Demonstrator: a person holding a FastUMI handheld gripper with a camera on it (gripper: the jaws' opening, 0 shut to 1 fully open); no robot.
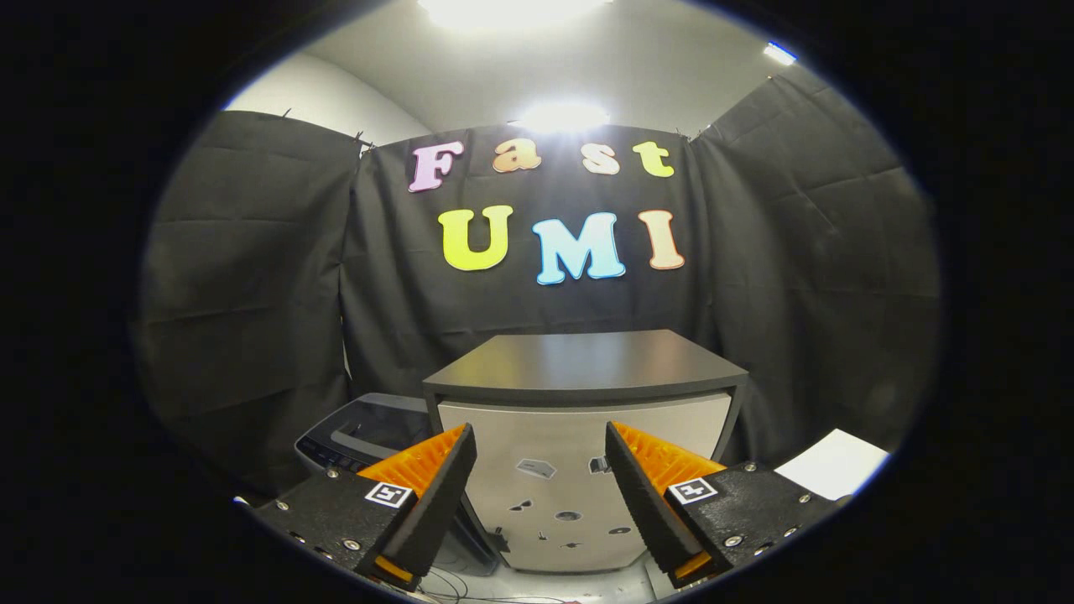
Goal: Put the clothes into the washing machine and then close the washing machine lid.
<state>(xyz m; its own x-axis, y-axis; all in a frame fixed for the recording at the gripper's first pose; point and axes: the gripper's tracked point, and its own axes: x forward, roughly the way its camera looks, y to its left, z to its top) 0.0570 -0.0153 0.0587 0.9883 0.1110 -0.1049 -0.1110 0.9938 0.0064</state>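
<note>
Washing machine point(361, 436) sits low beside the dark-topped cabinet point(583, 369), partly hidden behind one finger of the gripper point(541, 478); its lid looks flat, though whether it is fully shut I cannot tell. No clothes are in sight. The jaws stand wide apart and hold nothing, aimed at the cabinet front. A white sheet point(831, 461) lies off to the other side.

Partly hidden behind the left finger point(436, 486) and the dark-topped cabinet point(587, 369): washing machine point(365, 432), lid state unclear. Cut off beyond the right finger: a white sheet point(831, 461), possibly paper. Too small to identify: dark marks point(554, 503) on the cabinet front, between the spread fingers.
</note>
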